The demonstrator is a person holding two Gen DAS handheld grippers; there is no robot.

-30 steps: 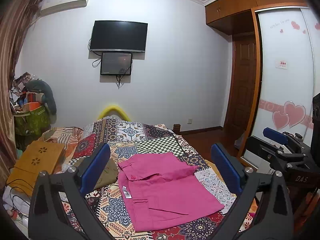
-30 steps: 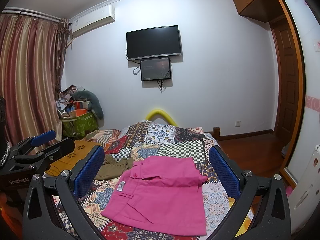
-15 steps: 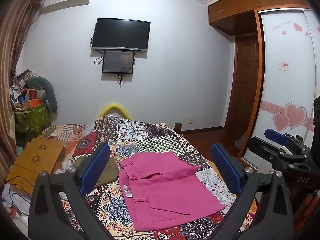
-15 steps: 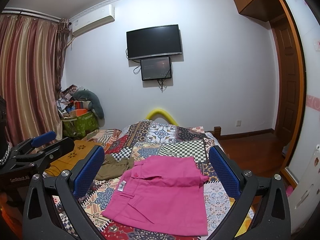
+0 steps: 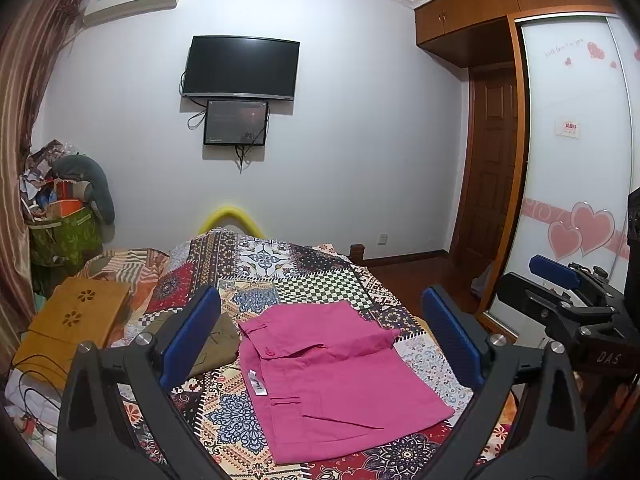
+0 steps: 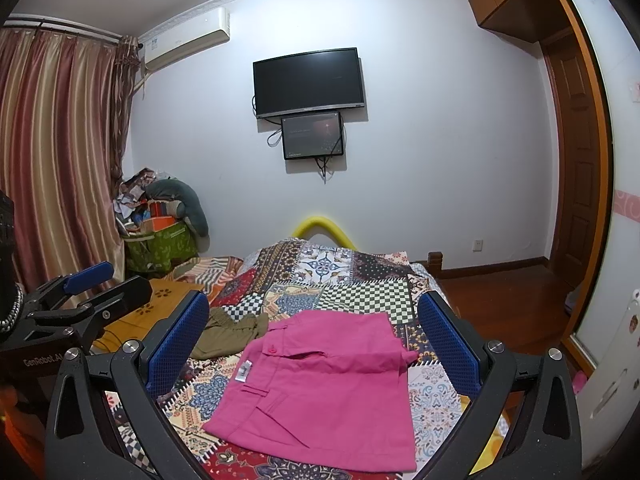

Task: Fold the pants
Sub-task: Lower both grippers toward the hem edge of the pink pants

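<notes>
Pink pants (image 5: 336,376) lie flat on the patchwork bed (image 5: 304,276), already doubled into a compact rectangle; waistband and white label face the left side, folded edge toward you. An olive garment (image 5: 212,344) sits just beside the waistband on the left, touching or nearly so; you cannot tell which from here.

Your left gripper (image 5: 320,344) hangs above the near edge of the bed, fingers (image 5: 192,336) spread wide, nothing between them. Your right gripper (image 6: 312,344) is likewise raised, fingers (image 6: 448,344) released and empty. Neither touches cloth.

Judgement: the fold looks close to done; at most one more fold or a tidy-up remains.

Risks from here:
- The upper layer shows a loose flap and creases near the far right corner (image 6: 404,354). Pinching only that layer would peel the stack apart rather than lift it whole.
- A grasp at the waistband side could catch the olive garment and drag it along.
- The pants sit close to the bed's near edge; a pull toward you may slide them off.
- The bedspread is soft; a deep pinch could gather it with the pants.
</notes>
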